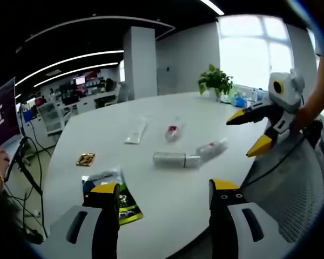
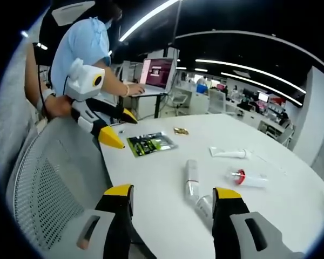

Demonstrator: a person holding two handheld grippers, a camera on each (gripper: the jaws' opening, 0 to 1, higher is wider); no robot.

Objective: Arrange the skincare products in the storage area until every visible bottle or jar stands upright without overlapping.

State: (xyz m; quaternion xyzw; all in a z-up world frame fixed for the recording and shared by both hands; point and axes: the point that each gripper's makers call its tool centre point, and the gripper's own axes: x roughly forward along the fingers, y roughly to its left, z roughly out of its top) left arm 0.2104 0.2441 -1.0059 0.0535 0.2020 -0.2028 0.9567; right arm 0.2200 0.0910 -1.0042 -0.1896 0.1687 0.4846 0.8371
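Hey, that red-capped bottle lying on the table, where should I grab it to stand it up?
Grip the red-capped bottle across its clear body, coming from above with the right gripper. It lies flat and apart from the other tubes, so both long sides are free.

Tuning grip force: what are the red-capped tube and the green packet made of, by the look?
Red-capped tube: clear plastic probably, since the table shows through its body. Green packet: likely glossy printed film, lying flat with a sheen. Neither is certain at this size.
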